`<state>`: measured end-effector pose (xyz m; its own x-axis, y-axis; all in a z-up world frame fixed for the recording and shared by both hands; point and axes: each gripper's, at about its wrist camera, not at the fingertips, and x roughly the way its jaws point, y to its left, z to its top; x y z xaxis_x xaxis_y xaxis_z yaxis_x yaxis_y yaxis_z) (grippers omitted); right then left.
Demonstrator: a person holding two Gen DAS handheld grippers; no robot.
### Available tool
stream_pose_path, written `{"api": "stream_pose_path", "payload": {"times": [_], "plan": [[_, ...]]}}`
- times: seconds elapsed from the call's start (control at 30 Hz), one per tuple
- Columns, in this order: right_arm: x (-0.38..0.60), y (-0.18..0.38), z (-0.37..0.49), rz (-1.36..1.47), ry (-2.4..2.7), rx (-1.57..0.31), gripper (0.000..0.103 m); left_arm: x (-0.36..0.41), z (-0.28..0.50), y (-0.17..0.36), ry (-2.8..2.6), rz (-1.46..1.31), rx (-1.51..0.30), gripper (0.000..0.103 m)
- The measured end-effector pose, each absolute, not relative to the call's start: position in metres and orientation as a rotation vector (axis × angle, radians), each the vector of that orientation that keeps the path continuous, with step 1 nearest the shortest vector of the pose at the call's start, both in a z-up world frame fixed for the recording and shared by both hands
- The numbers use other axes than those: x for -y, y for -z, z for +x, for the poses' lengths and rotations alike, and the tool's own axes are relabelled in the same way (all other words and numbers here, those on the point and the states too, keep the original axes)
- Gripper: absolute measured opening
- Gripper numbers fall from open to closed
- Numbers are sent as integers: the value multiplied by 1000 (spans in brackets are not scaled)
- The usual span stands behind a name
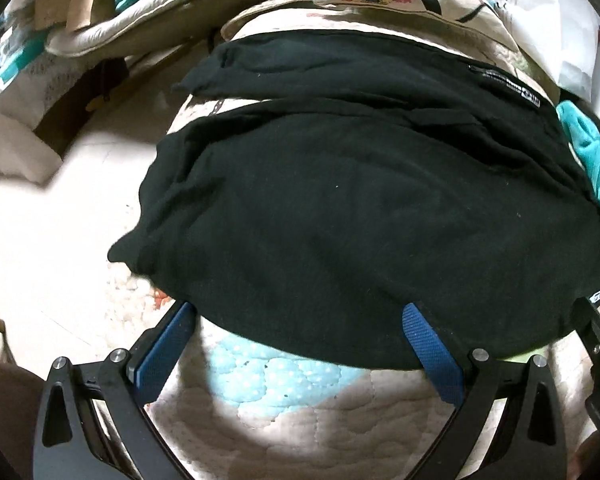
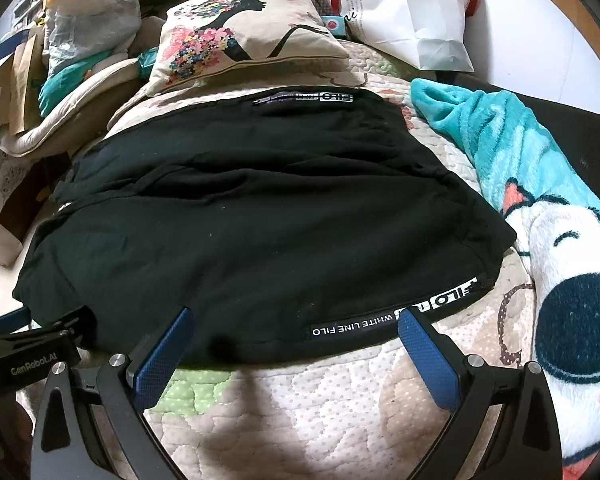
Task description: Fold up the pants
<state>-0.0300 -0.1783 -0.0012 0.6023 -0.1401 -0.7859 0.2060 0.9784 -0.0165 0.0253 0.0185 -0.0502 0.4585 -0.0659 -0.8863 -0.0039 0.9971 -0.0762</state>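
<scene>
Black pants (image 1: 340, 200) lie folded on a quilted bed cover (image 1: 284, 412), legs stacked across. They also show in the right wrist view (image 2: 252, 232), with a white-lettered label strip (image 2: 396, 316) on the near edge. My left gripper (image 1: 300, 312) is open, its blue fingertips at the pants' near hem, the right fingertip (image 1: 414, 316) touching the cloth edge. My right gripper (image 2: 296, 320) is open at the near hem, straddling the label strip. Neither holds cloth. The left gripper's body (image 2: 28, 344) shows at the left of the right wrist view.
A floral pillow (image 2: 244, 36) and a white bag (image 2: 412, 12) lie behind the pants. A teal cartoon blanket (image 2: 540, 208) lies to the right. Clutter of bags and boxes (image 2: 80, 32) sits at the back left. The floor (image 1: 60, 240) is left of the bed.
</scene>
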Motion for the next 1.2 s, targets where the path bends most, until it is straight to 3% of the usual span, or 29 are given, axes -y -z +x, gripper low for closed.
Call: {"api": "stream_pose_path", "payload": {"times": [0.3,0.33,0.4,0.43,0.77,1.0,1.2], "plan": [[174,-7,-33,54,192,-851,103,-24,25,46,68,-71,-1104,101],[173,-9,-34,52,179,-834,103,-24,24,42,66,-73,-1097,97],[170,-14,-35,40,146,-811,103,-23,21,29,79,-63,-1074,77],[169,-16,-34,33,136,-805,103,-24,20,22,92,-60,-1061,75],[182,-82,-19,-5,95,-715,103,-32,36,-76,212,8,-806,75],[194,-61,8,2,10,-884,100,-56,64,-7,101,-73,-1039,76],[223,-14,-15,294,79,-1007,97,-72,66,27,36,-173,-1077,76]]}}
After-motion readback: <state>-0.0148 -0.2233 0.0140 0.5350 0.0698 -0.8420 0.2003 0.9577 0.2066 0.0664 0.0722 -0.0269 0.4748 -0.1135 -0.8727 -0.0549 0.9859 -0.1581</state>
